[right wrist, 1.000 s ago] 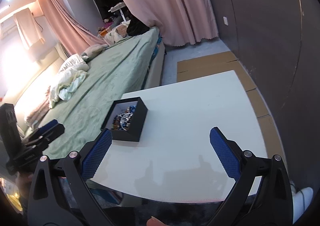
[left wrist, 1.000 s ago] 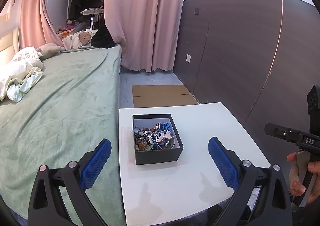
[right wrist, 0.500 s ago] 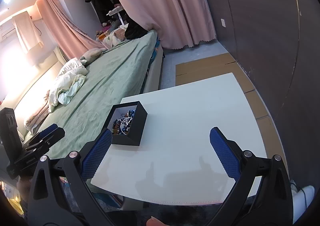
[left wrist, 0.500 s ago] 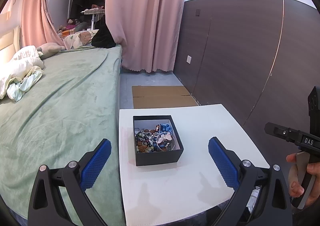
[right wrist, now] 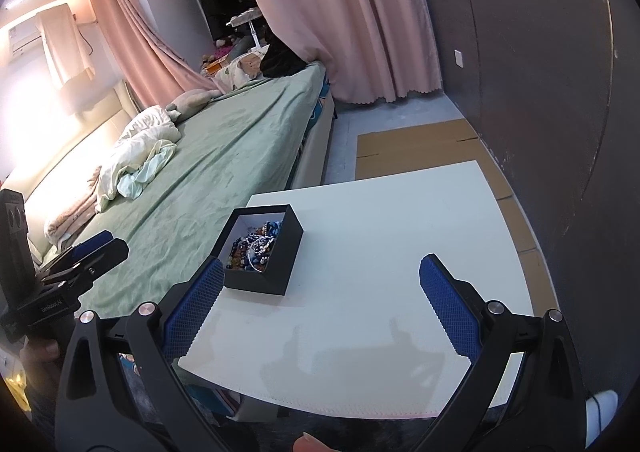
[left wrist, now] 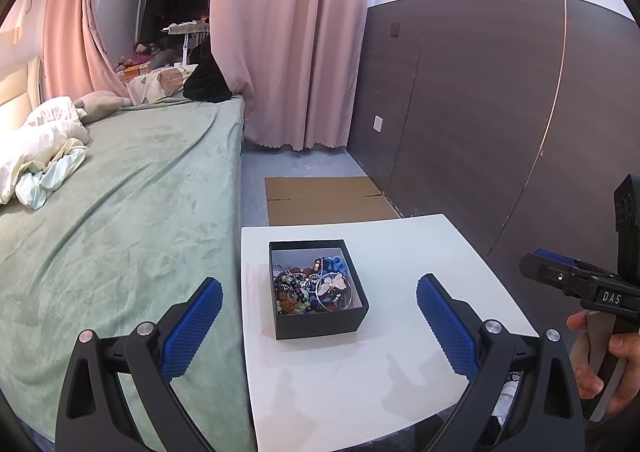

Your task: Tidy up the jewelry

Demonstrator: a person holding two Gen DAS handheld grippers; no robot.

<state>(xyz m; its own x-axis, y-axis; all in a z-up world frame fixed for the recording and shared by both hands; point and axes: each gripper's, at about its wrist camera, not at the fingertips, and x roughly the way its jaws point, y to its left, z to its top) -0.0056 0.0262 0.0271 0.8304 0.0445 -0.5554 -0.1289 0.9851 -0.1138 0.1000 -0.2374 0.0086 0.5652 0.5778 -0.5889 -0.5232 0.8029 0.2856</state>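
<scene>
White table (left wrist: 400, 372) with jewelry box (left wrist: 318, 288); both grippers' fingers (left wrist: 192, 328) spread, empty.

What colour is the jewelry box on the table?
Black box, pale inside; clearest in the left wrist view.

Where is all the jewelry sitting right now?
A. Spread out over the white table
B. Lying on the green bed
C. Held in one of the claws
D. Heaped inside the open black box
D: the beads and chains are heaped inside the black box on the white table, and both claws are open and empty.
</scene>
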